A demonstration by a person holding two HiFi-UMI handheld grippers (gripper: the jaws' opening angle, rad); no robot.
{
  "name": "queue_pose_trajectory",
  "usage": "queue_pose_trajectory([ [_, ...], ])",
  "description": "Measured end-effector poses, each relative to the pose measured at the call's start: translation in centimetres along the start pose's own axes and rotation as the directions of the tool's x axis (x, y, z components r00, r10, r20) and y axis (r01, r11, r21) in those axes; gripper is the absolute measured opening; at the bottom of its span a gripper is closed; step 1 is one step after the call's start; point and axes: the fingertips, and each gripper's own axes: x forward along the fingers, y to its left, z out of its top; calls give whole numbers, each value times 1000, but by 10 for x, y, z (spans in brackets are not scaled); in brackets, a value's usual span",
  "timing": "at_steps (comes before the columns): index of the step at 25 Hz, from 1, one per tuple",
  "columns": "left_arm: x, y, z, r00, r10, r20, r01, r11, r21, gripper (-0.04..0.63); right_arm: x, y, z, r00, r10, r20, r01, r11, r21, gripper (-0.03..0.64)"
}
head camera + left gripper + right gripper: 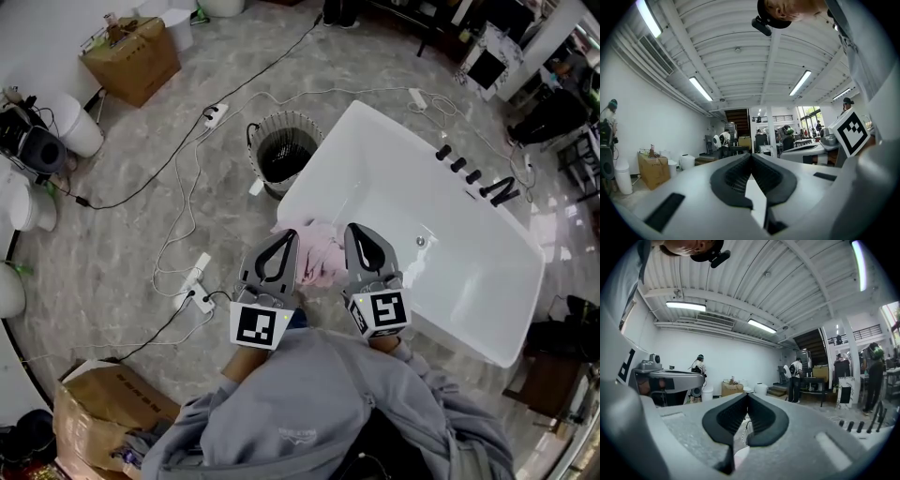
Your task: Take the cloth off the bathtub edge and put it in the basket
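Observation:
A pink cloth lies crumpled on the near left edge of the white bathtub. The round wire basket stands on the floor just beyond the tub's left corner. Both grippers hover side by side over the cloth, close to my chest. My left gripper is shut with nothing in it, its tips over the cloth's left part. My right gripper is also shut and empty, over the cloth's right side. In the left gripper view the jaws meet and face out across the room. The right gripper view shows the same for that gripper.
Black faucet knobs sit on the tub's far rim. Cables and power strips trail over the floor left of the tub. A cardboard box stands far left, another box near left. Several people stand in the background.

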Motion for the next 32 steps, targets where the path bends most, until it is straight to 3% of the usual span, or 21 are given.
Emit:
queue_pose_trajectory([
  [7,27,18,-4,999,-35,-32,35,999,7,6,32,-14,3,1000,-26,-7,26,999,27,5],
  [18,51,31,-22,997,18,-69,-20,999,-30,6,56,-33,-9,998,31,-46,-29,999,26,5],
  [32,76,27,-48,994,16,-107,-19,1000,-25,6,72,-50,-35,994,65,-92,-65,998,5,5],
])
